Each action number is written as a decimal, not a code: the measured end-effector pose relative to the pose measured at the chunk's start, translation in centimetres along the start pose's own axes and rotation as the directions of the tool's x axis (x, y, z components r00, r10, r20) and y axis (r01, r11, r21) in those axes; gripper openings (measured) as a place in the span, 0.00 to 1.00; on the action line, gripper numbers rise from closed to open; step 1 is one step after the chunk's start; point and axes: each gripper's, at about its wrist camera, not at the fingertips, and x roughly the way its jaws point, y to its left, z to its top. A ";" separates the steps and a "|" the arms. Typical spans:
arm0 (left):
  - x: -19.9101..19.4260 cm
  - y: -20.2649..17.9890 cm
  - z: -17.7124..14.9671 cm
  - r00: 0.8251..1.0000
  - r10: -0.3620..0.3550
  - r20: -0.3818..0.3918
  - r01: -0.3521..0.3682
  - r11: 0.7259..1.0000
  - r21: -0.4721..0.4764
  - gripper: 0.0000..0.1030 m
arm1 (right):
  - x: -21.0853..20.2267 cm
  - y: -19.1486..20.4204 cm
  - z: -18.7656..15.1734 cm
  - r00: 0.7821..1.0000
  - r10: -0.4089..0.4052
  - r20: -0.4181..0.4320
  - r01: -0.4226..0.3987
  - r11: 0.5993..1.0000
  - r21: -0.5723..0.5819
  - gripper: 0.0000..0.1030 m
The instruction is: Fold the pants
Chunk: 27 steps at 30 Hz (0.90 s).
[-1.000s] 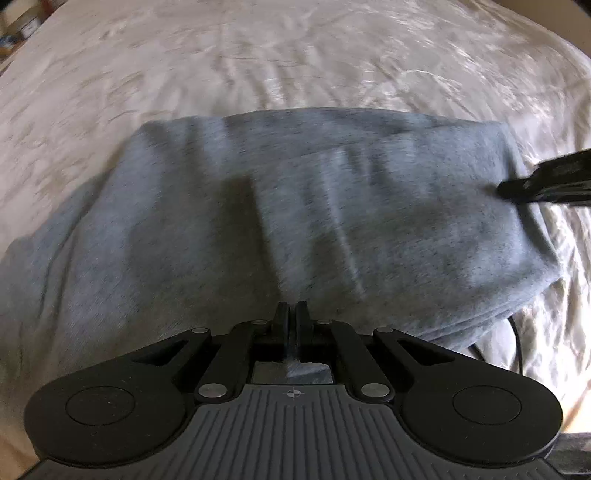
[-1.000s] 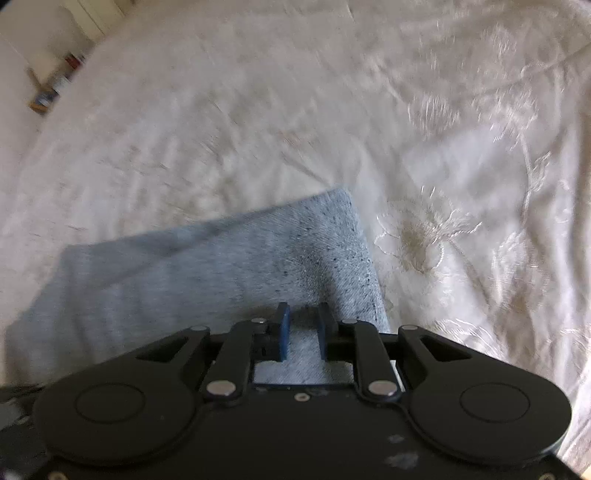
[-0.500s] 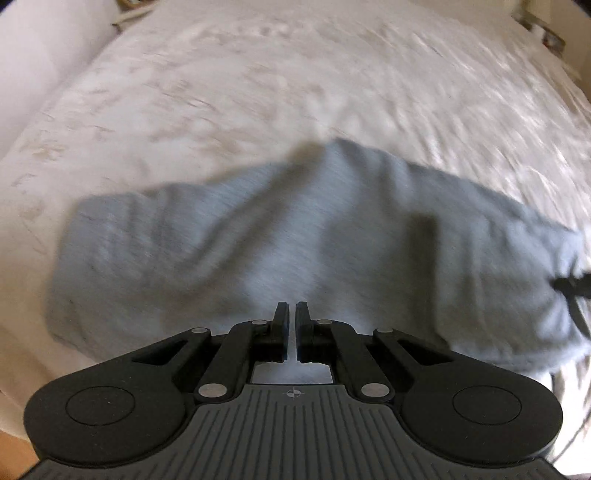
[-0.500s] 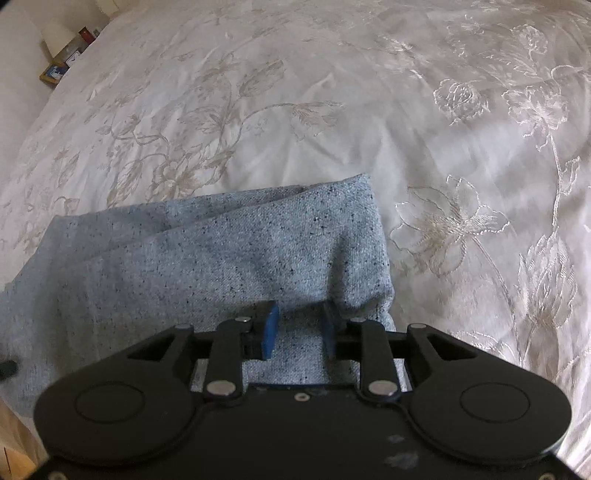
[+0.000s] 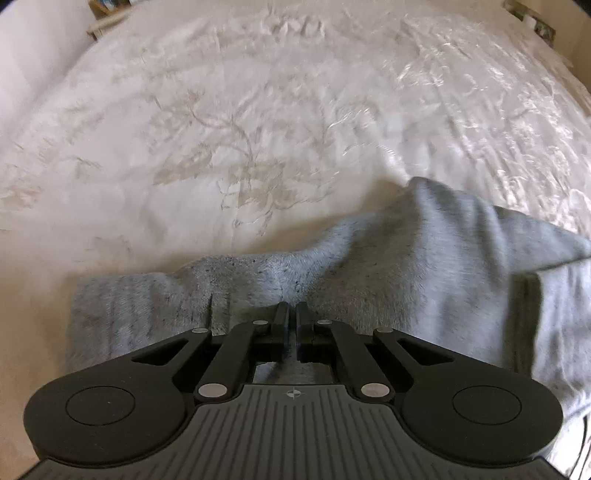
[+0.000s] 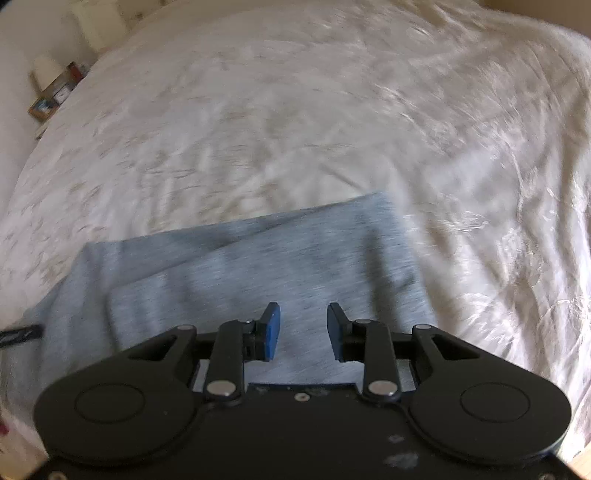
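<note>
The grey pants (image 5: 424,266) lie on a white embroidered bedspread (image 5: 258,129). In the left wrist view my left gripper (image 5: 291,314) is shut on a fold of the grey cloth, which bunches up around the fingertips. In the right wrist view the pants (image 6: 277,266) lie folded in flat layers, blurred by motion. My right gripper (image 6: 303,321) is open above the near edge of the cloth and holds nothing. The tip of the left gripper shows as a dark shape (image 6: 18,334) at the far left.
The bedspread (image 6: 332,129) stretches far beyond the pants. A small wooden shelf with boxes (image 6: 51,99) stands past the bed's far left corner. A wooden piece (image 5: 535,22) shows at the far right corner.
My left gripper has pulled the cloth along, so the pants now bunch close at its fingertips. My right gripper has opened, let go of the pants and drawn back a little.
</note>
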 end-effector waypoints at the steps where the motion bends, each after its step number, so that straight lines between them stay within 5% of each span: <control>1: 0.6 0.7 0.1 1.000 -0.016 -0.005 0.016 1.000 -0.019 0.03 | -0.5 1.2 -0.3 1.000 0.002 0.007 -0.002 1.000 -0.015 0.30; 8: 2.1 4.8 1.1 0.990 -0.140 0.029 0.143 0.964 -0.226 0.03 | -1.5 9.5 -0.9 0.997 0.083 0.007 -0.082 0.992 -0.096 0.30; 13: 1.4 6.5 0.6 0.982 -0.178 0.056 0.186 0.956 -0.227 0.03 | 1.1 15.9 -0.1 0.990 0.142 -0.017 -0.142 0.971 -0.192 0.30; 17: 0.3 8.6 0.5 0.978 -0.197 0.066 0.206 0.960 -0.189 0.03 | 4.5 20.2 0.9 0.981 0.183 -0.057 -0.191 0.954 -0.230 0.13; 21: -1.8 10.1 0.1 0.982 -0.172 0.082 0.181 0.978 -0.108 0.03 | 8.8 23.2 1.9 0.986 0.142 -0.086 -0.159 0.958 -0.238 0.13; 27: -4.0 14.2 -2.2 0.965 -0.244 0.101 0.257 0.955 -0.146 0.08 | 13.9 25.0 3.5 0.991 0.056 -0.120 -0.082 0.970 -0.227 0.10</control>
